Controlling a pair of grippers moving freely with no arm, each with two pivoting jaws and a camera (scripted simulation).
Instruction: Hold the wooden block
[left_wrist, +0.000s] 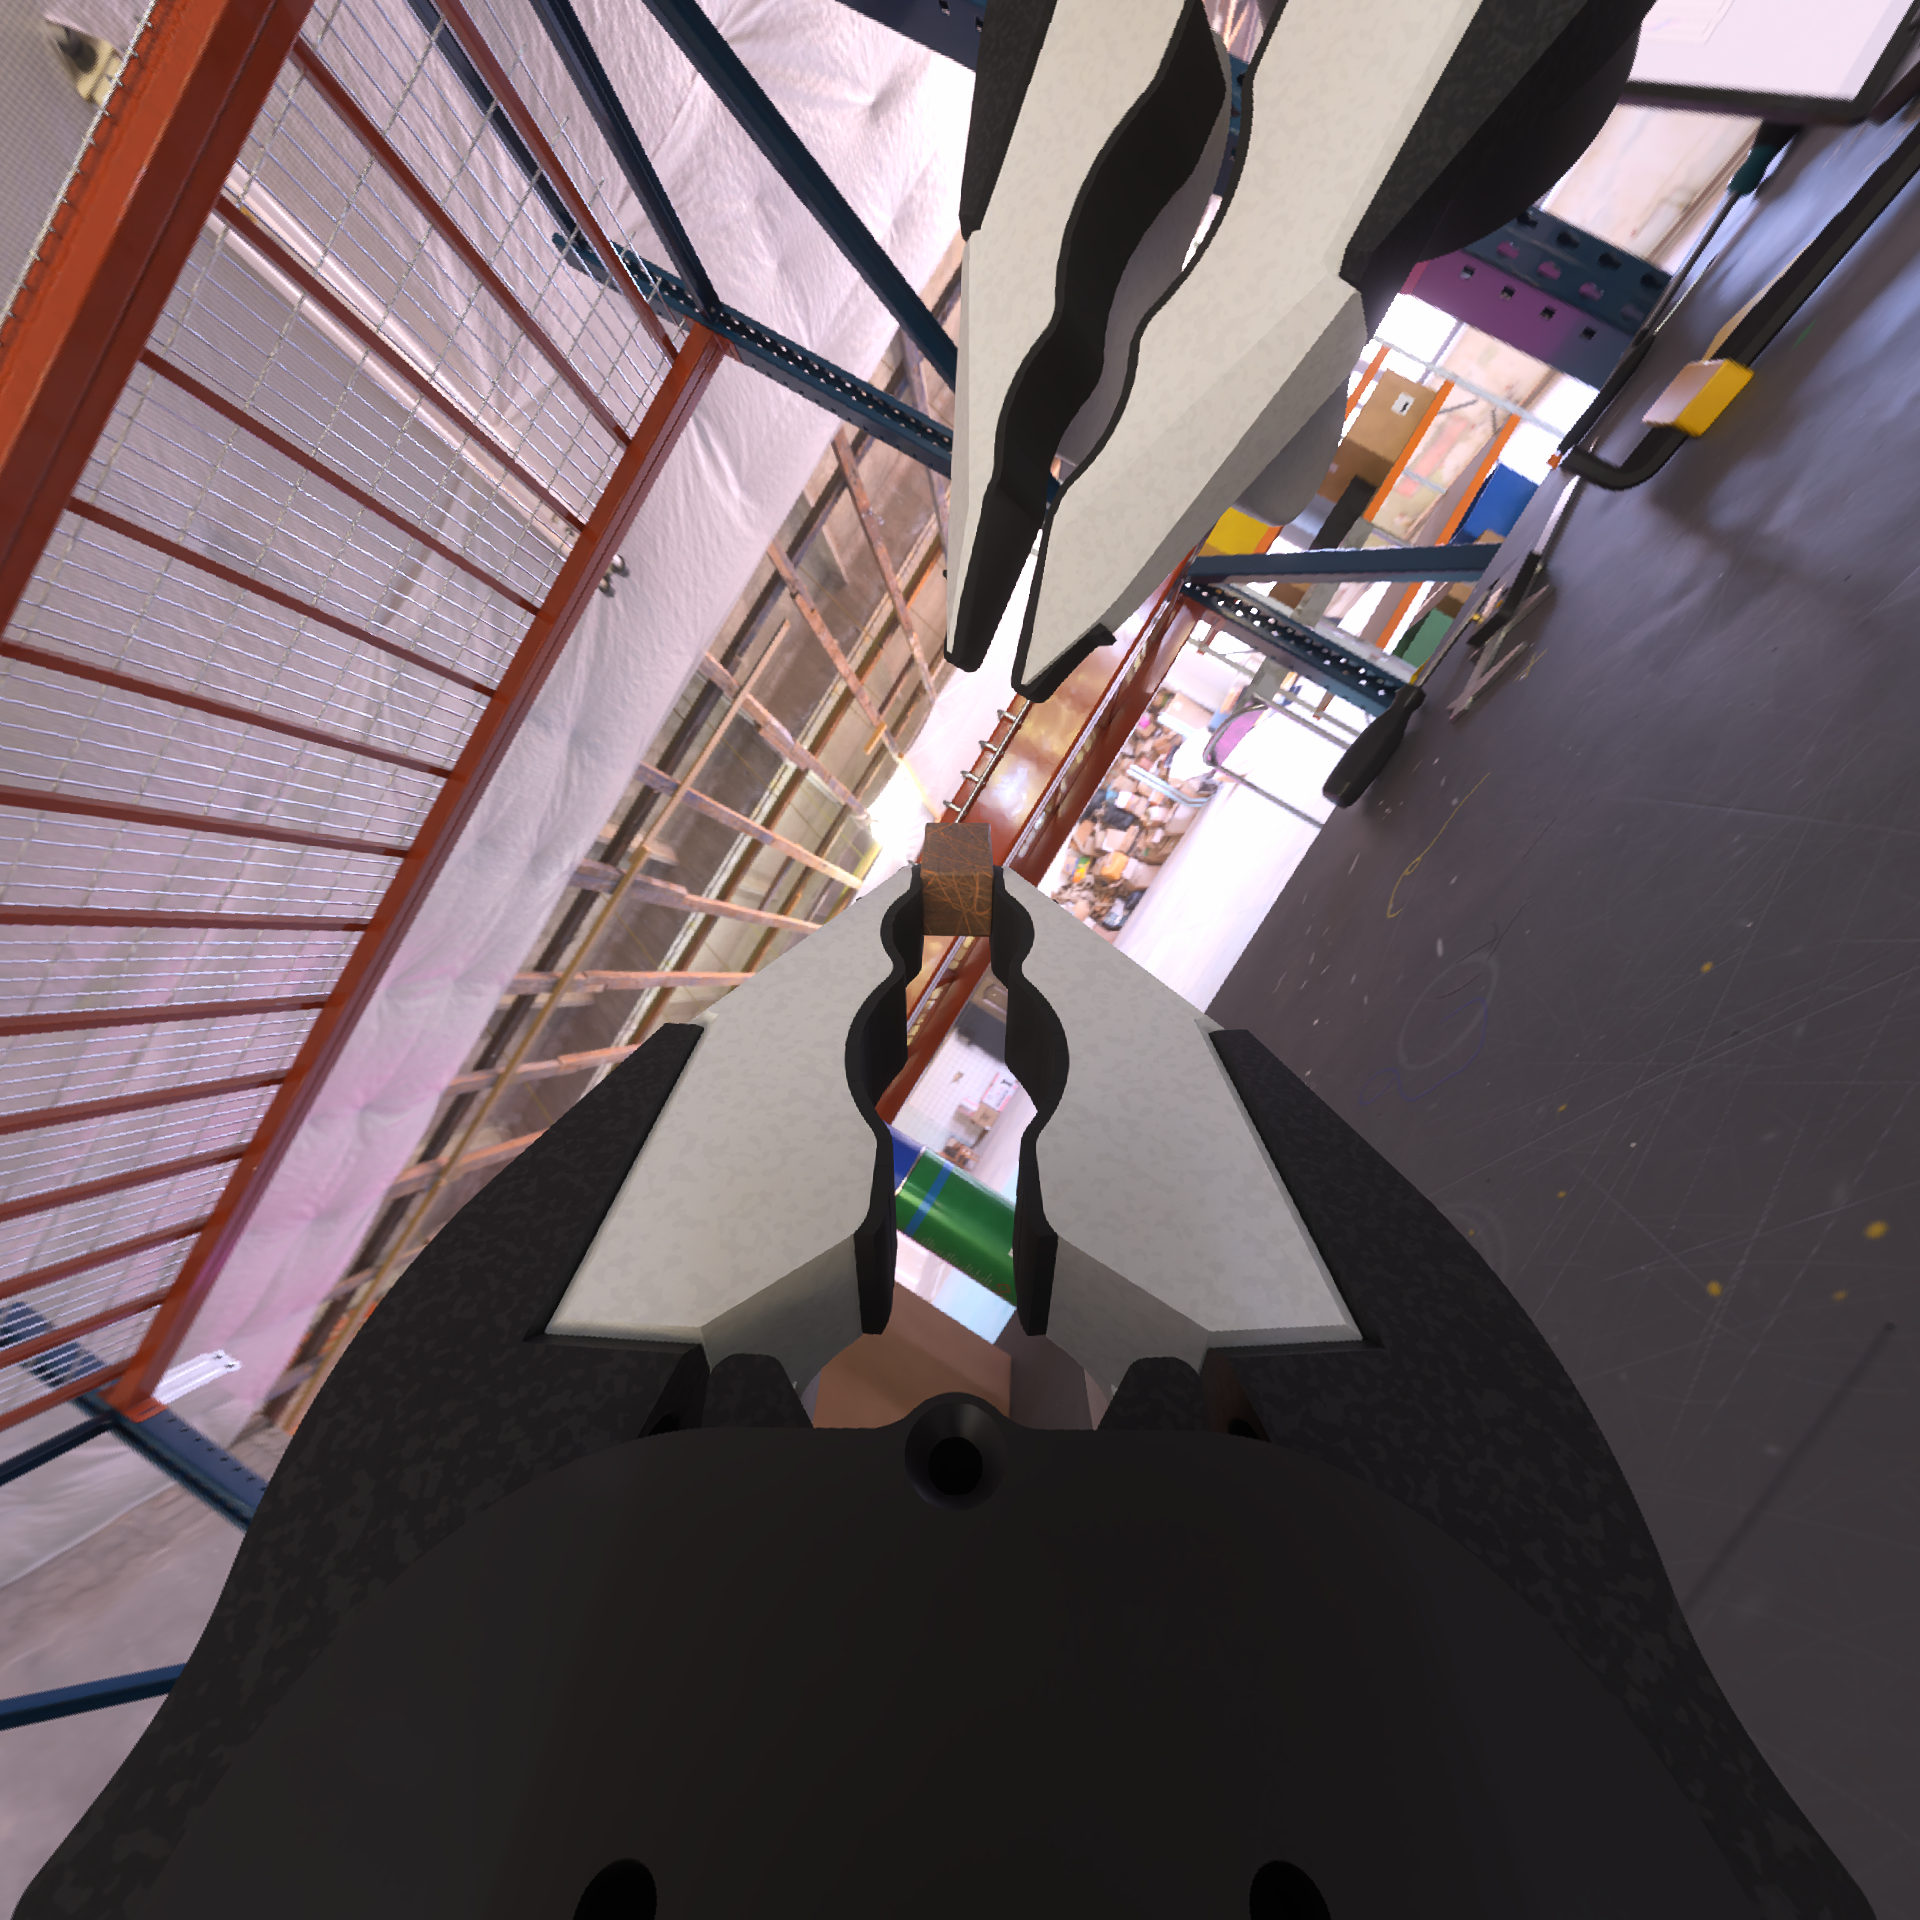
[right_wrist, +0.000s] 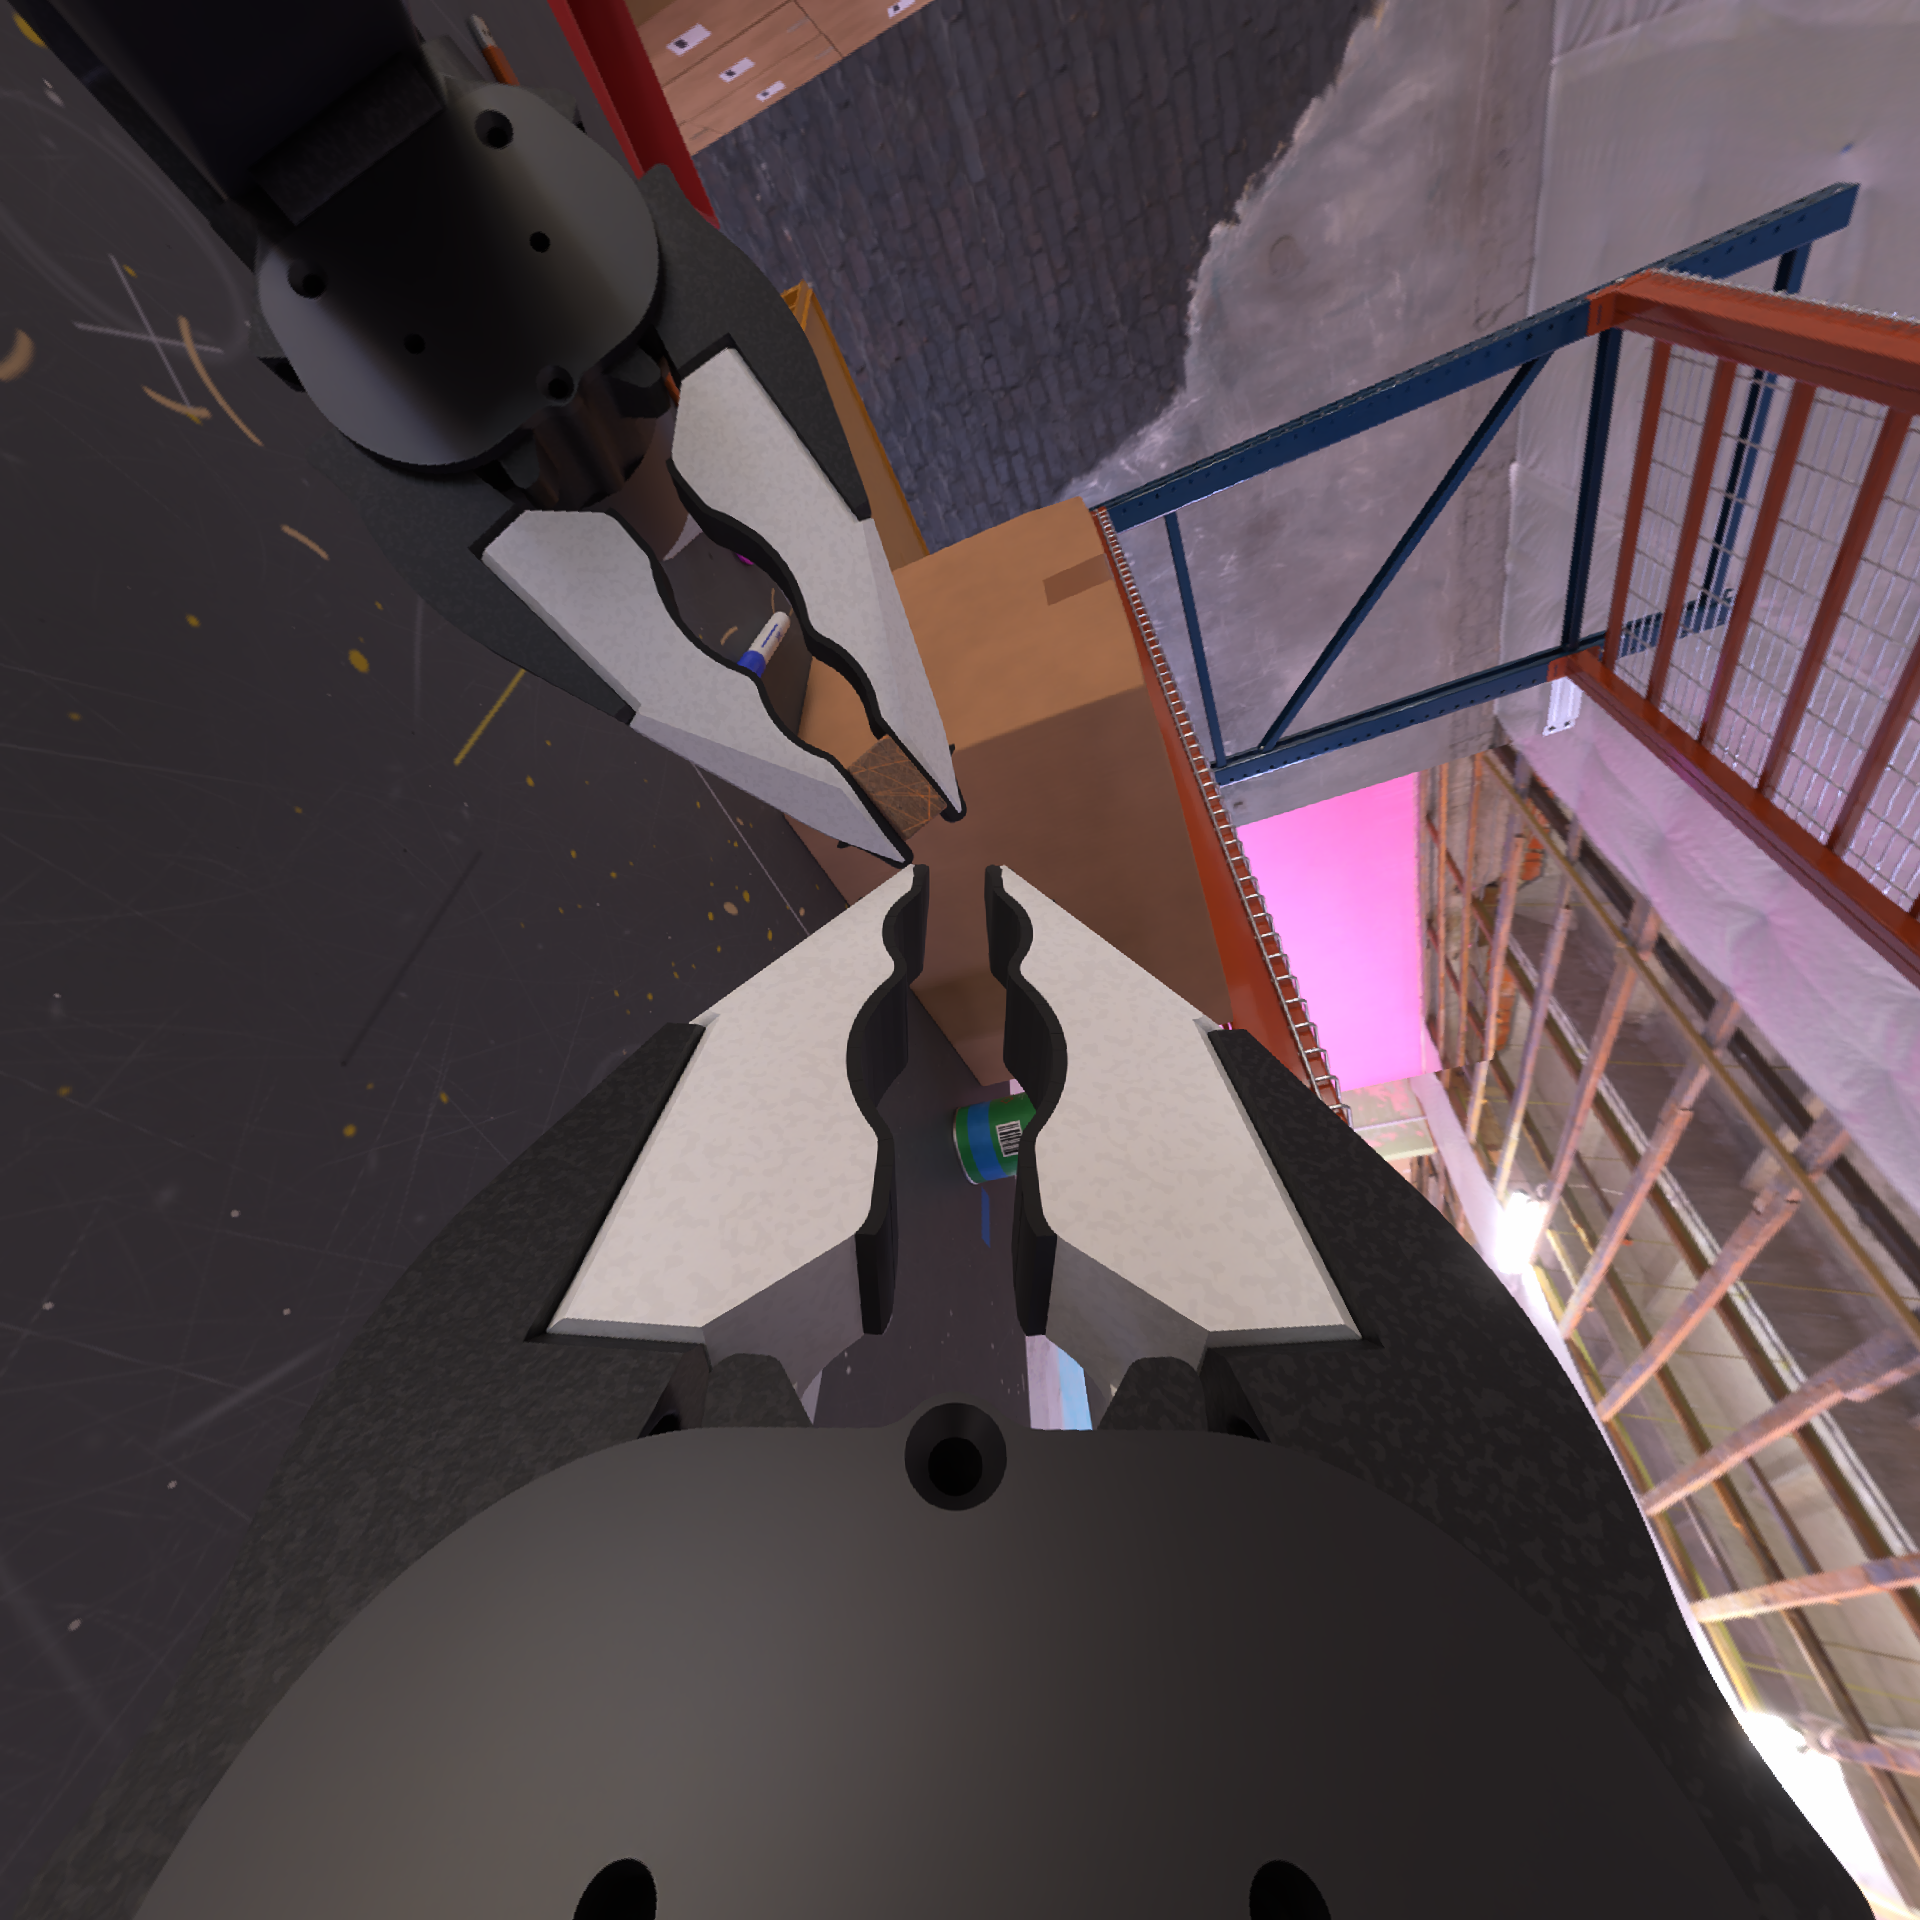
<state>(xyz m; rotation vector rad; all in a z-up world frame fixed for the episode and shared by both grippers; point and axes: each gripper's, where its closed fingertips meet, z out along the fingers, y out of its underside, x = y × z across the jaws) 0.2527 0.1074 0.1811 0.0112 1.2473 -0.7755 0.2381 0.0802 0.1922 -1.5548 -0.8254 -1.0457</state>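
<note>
The wooden block (left_wrist: 956, 883) is a small brown cube with a scratched face. My left gripper (left_wrist: 956, 896) is shut on it, and the block is pinched between the two fingertips in the air. In the right wrist view the left gripper (right_wrist: 928, 831) comes in from the upper left with the block (right_wrist: 888, 784) in its tips. My right gripper (right_wrist: 954, 883) has its jaws a narrow gap apart with nothing between them, its tips just short of the left gripper's tips. It also shows in the left wrist view (left_wrist: 997, 673), pointing down at the block from above.
A green can with a blue band (right_wrist: 992, 1138) lies beyond the right gripper's fingers and shows in the left wrist view (left_wrist: 951, 1210). A cardboard box (right_wrist: 1039, 644), a marker (right_wrist: 766, 641), an orange and blue rack (right_wrist: 1662, 468) and a dark floor (right_wrist: 260, 831) lie around.
</note>
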